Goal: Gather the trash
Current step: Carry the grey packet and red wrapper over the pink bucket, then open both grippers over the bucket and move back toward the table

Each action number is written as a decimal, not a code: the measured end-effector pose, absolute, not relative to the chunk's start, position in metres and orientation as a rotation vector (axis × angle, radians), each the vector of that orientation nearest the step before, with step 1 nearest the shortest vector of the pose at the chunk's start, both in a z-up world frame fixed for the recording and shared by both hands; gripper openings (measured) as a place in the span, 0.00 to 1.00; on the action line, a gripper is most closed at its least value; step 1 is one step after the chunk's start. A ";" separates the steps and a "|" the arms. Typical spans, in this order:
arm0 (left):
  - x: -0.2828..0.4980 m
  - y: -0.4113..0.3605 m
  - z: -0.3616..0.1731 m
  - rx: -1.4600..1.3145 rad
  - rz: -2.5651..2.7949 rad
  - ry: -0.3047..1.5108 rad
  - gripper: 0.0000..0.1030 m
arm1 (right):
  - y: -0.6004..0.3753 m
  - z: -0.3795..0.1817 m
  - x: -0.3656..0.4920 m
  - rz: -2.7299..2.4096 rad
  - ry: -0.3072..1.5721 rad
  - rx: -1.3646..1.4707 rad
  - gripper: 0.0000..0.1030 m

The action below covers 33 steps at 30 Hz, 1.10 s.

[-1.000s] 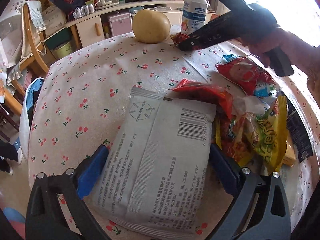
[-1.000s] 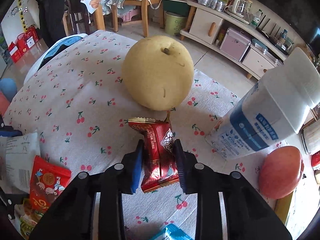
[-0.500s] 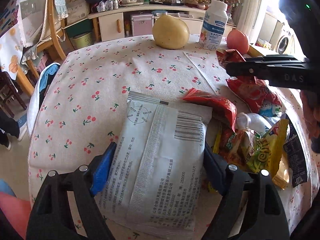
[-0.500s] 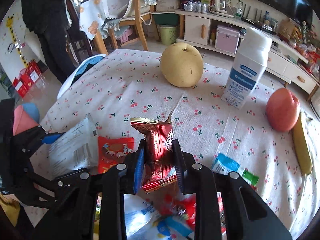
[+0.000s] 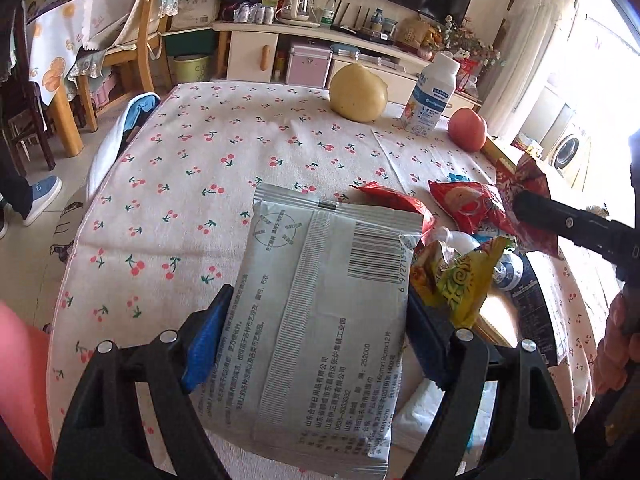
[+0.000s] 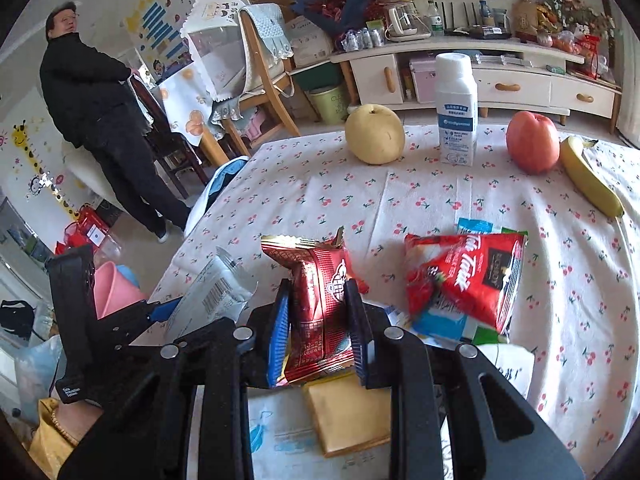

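A cherry-print cloth covers the surface (image 5: pixel 240 168), and behind it I see a low white sideboard (image 6: pixel 520 80) crowded with bottles and jars, a wooden chair (image 6: pixel 264 80) draped with cloths, and a television above the shelf in the left view.

Only my right view shows a person in black (image 6: pixel 92 120) standing at the left by a dark chair, a banana (image 6: pixel 588 178) near the far right edge, and a tan packet (image 6: pixel 348 416) lying below my jaws. Only my left view shows a washing machine (image 5: pixel 568 148) beyond the bright window side and a yellow snack bag (image 5: pixel 464 280) in the litter heap. Both views show a pear (image 6: pixel 375 134), a white bottle (image 6: pixel 456 108) and an apple (image 6: pixel 532 142) standing in a row at the far side.

My left gripper (image 5: pixel 316 344) has its jaws set wide, their pads pressed on either side of a grey printed packet (image 5: pixel 320 312), which is held above the near edge of the surface. My right gripper (image 6: pixel 320 332) has its jaws pinched narrow on a dark red wrapper (image 6: pixel 316 300), held upright between them above the heap. A red snack bag (image 6: pixel 464 280) lies on the surface just right of them.
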<state>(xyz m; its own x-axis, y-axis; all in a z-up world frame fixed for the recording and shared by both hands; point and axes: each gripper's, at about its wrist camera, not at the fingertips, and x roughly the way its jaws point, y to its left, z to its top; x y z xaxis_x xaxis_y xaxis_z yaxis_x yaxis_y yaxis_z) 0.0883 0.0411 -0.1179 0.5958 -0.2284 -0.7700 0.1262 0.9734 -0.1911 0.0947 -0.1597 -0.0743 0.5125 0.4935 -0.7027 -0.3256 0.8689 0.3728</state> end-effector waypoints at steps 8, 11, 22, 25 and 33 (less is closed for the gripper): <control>0.039 0.067 -0.104 -0.194 -0.131 0.871 0.79 | -0.138 -0.070 0.059 0.544 0.909 0.242 0.27; 0.023 0.086 -0.097 -0.248 -0.076 0.844 0.79 | -0.126 -0.067 0.048 0.567 0.913 0.248 0.27; -0.024 0.189 -0.059 -0.448 0.289 0.655 0.79 | -0.019 -0.035 0.029 0.780 0.918 0.256 0.27; -0.038 0.225 -0.058 -0.516 0.420 0.621 0.79 | 0.028 -0.028 0.028 0.857 0.928 0.236 0.27; -0.070 0.314 -0.069 -0.714 0.682 0.599 0.77 | 0.142 -0.031 0.022 1.022 0.974 0.207 0.27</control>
